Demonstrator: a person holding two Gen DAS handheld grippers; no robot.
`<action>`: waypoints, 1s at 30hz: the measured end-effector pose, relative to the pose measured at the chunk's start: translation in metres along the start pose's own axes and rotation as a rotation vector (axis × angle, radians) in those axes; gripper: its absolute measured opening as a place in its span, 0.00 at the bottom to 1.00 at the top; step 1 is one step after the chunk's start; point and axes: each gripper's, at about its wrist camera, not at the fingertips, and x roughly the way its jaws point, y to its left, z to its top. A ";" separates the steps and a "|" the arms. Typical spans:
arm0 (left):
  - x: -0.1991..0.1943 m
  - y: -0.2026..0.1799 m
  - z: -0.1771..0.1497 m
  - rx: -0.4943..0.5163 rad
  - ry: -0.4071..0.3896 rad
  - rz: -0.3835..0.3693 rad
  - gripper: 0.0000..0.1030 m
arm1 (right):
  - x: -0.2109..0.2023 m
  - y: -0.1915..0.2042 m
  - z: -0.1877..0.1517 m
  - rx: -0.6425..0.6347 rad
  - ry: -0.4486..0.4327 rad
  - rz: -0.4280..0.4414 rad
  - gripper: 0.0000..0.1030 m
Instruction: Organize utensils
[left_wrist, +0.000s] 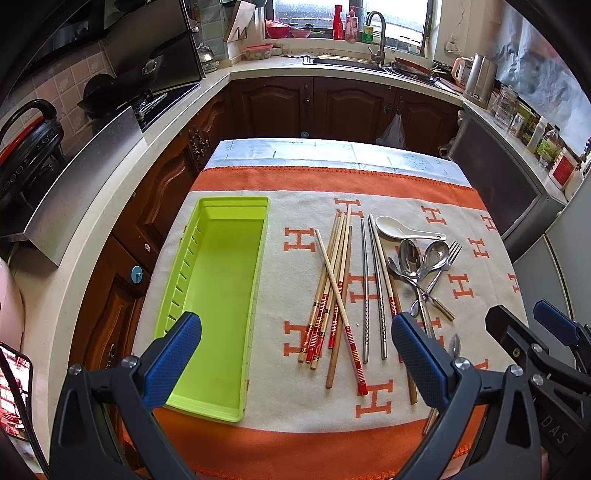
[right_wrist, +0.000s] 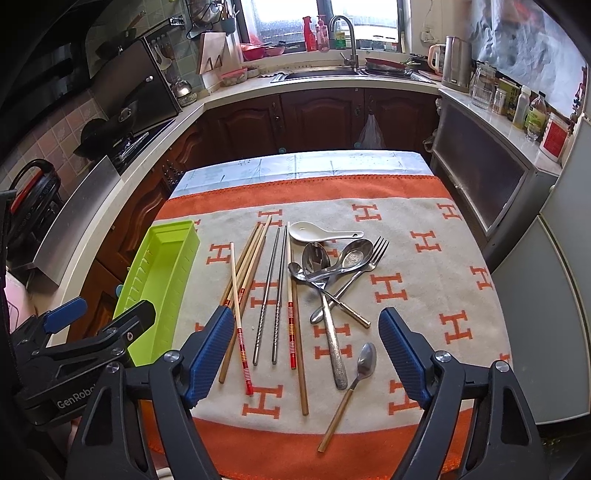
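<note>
A lime-green utensil tray (left_wrist: 221, 266) lies empty on the left of the towel; it also shows in the right wrist view (right_wrist: 162, 269). Wooden chopsticks (left_wrist: 334, 284) (right_wrist: 243, 273) lie in a crossed pile beside it, then a metal pair (left_wrist: 371, 291) (right_wrist: 273, 291). A white ceramic spoon (left_wrist: 399, 226) (right_wrist: 314, 232), steel spoons (left_wrist: 413, 258) (right_wrist: 325, 266), a fork (right_wrist: 364, 266) and a small gold-handled spoon (right_wrist: 351, 387) lie to the right. My left gripper (left_wrist: 295, 354) is open above the tray's near end and the chopsticks. My right gripper (right_wrist: 306, 350) is open above the near utensil ends.
The utensils lie on an orange and beige towel (right_wrist: 424, 295) on a small table. Kitchen counters, dark cabinets (right_wrist: 321, 118) and a sink (right_wrist: 317, 74) surround it. A grey appliance (right_wrist: 480, 177) stands at the right. The stove with a wok (left_wrist: 99, 92) is at the left.
</note>
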 end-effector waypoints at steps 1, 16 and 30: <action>0.000 0.000 0.000 -0.001 0.000 -0.001 0.99 | 0.000 0.000 0.000 0.000 0.000 -0.001 0.79; 0.000 0.000 0.000 -0.002 -0.001 -0.001 0.99 | 0.000 0.000 -0.001 0.000 0.000 -0.002 0.79; -0.002 0.007 0.000 -0.021 -0.009 0.018 0.99 | 0.001 -0.004 -0.004 0.011 0.011 -0.004 0.79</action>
